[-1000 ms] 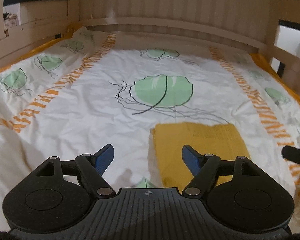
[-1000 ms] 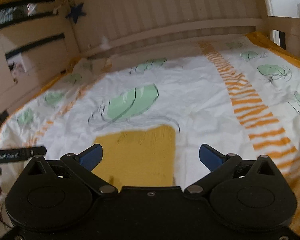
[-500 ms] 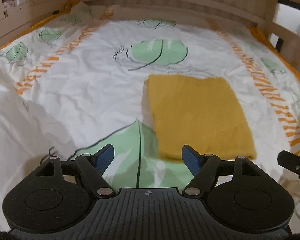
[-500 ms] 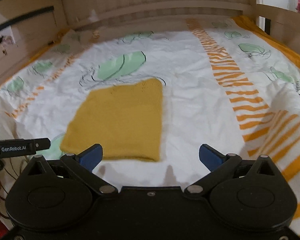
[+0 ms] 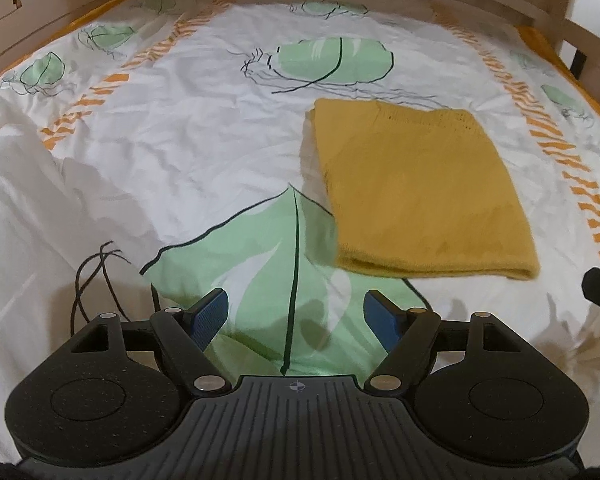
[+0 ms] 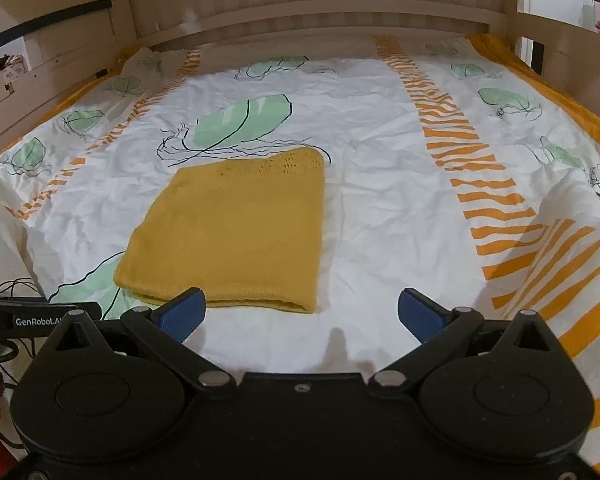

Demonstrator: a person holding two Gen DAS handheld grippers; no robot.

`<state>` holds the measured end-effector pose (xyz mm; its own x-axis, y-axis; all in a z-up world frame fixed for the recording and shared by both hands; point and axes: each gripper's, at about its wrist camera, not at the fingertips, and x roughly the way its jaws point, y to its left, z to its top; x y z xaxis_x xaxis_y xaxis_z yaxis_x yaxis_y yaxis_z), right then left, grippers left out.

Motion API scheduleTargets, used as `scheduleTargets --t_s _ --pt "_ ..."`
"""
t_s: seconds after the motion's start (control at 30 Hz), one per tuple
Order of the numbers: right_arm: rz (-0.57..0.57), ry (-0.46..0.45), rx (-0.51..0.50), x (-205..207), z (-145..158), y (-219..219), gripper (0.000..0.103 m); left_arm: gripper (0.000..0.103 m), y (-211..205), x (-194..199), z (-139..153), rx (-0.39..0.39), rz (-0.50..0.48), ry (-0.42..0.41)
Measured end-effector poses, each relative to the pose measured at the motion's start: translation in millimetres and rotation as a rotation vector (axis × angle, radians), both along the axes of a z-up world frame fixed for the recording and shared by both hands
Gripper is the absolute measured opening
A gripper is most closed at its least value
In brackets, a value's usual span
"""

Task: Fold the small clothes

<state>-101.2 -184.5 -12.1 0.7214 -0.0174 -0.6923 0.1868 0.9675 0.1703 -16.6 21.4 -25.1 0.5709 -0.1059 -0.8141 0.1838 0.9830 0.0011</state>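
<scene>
A mustard-yellow knit garment (image 5: 420, 192) lies folded into a flat rectangle on the bed; it also shows in the right wrist view (image 6: 236, 232). My left gripper (image 5: 298, 320) is open and empty, held above the sheet, near and to the left of the garment's near edge. My right gripper (image 6: 300, 314) is open and empty, just short of the garment's near edge, with its left fingertip (image 6: 184, 312) over the fold. Neither gripper touches the cloth.
The bed has a white duvet (image 5: 180, 152) with green leaf prints and orange stripes. A wooden headboard (image 6: 320, 12) and side rails (image 6: 52, 64) close in the bed. The left gripper's body (image 6: 40, 316) shows at the right wrist view's left edge.
Both grippers have pulled back toward me and away from the garment, staying open. The whole folded garment now shows in both views.
</scene>
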Motion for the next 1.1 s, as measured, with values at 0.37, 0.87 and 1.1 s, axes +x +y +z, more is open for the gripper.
scheduleTargets --t_s 0.37,0.87,1.1 --pt "-0.004 0.039 0.003 4.1 -4.6 1.4 0.102 0.073 -0.8 1.9 -4.7 0.017 -0.007 0.034" --pt "-0.004 0.070 0.018 8.4 -7.4 2.2 0.102 0.073 -2.6 2.0 -1.0 0.009 -0.017 0.041" --pt "-0.005 0.074 0.028 9.5 -8.3 1.9 0.102 0.073 -3.7 2.6 -1.4 0.008 -0.018 0.046"
